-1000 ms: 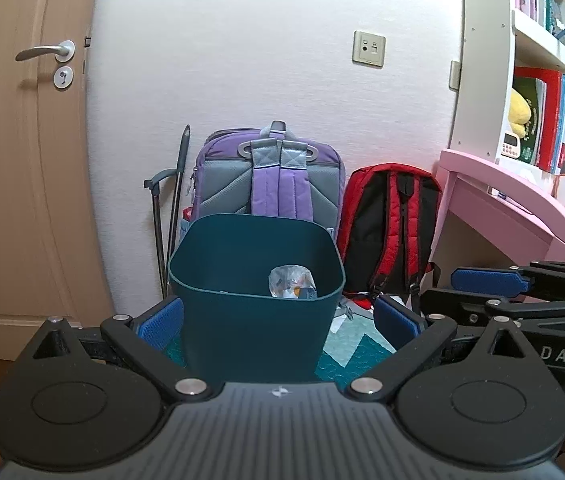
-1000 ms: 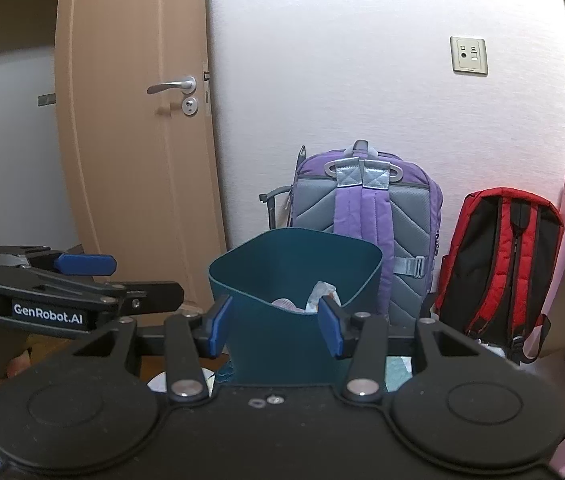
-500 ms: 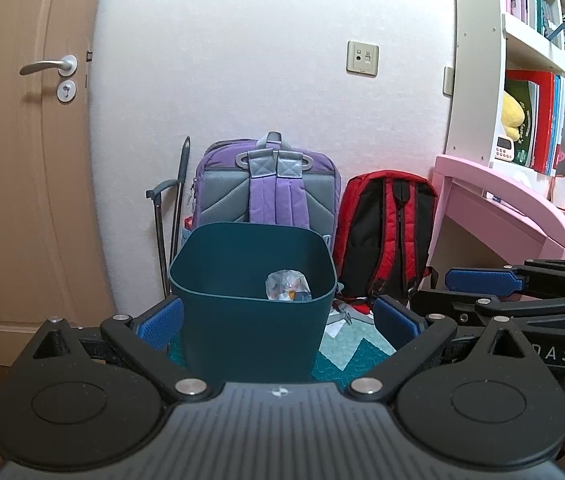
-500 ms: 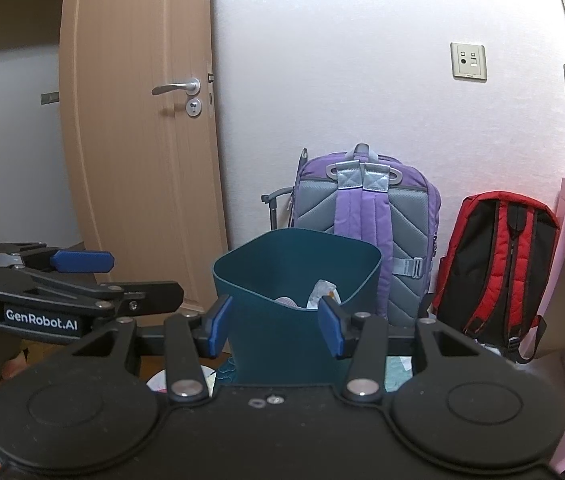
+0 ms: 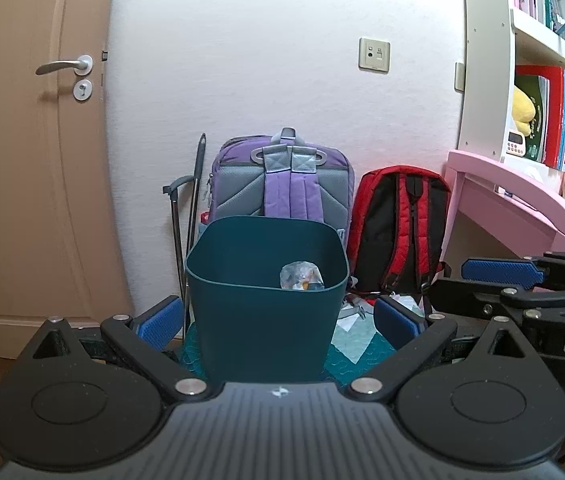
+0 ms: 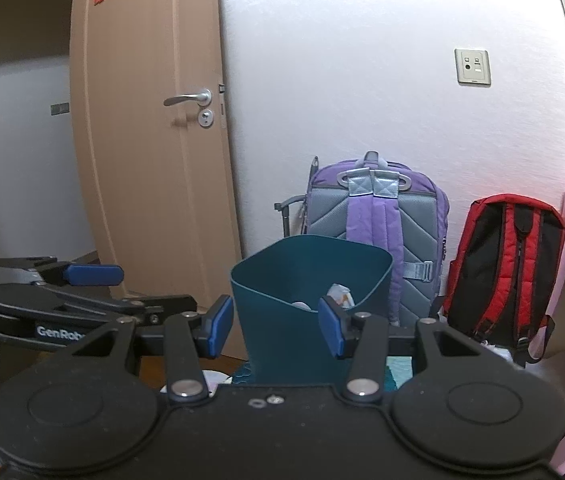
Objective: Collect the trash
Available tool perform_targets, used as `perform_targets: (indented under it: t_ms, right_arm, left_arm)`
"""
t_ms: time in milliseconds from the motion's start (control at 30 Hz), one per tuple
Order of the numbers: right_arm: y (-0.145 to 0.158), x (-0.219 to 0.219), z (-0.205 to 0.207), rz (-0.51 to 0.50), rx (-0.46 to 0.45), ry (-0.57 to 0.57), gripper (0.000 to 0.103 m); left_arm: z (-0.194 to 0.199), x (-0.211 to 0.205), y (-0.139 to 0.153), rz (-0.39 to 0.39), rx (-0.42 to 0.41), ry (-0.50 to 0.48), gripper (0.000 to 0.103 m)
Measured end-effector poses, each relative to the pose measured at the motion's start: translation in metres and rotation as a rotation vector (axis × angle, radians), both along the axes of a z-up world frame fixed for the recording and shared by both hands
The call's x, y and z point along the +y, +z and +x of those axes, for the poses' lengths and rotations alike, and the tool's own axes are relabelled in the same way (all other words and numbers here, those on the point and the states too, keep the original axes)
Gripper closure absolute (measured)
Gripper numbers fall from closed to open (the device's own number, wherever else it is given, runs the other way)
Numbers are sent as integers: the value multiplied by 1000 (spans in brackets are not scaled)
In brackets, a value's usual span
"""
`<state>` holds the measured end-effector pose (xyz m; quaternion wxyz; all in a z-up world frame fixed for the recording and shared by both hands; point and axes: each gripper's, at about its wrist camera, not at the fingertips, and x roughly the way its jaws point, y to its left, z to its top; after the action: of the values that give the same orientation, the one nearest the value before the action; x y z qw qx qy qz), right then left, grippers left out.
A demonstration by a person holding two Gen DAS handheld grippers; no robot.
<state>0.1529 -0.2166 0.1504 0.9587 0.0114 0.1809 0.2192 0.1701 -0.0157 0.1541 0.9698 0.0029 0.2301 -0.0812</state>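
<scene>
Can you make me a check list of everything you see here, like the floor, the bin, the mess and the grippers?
Surface: teal quilted mat on a wood floor.
Job's things: teal bin upright on the mat; crumpled plastic wrapper inside it.
Clutter: scraps of paper on the mat beside the bin, in front of the red backpack.
Grippers: left gripper open, empty; right gripper open, empty.
Cables: nothing seen.
Surroundings: purple backpack behind the bin, against the white wall; wooden door on the left; pink desk and bookshelf on the right.
</scene>
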Motion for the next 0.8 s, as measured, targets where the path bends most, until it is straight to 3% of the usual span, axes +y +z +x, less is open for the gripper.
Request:
perform_targets:
  t_ms: [800]
  right_arm:
    - [-1, -7, -43, 62, -10, 15, 56]
  left_arm:
    - [-42, -4, 11, 11, -25, 9, 1]
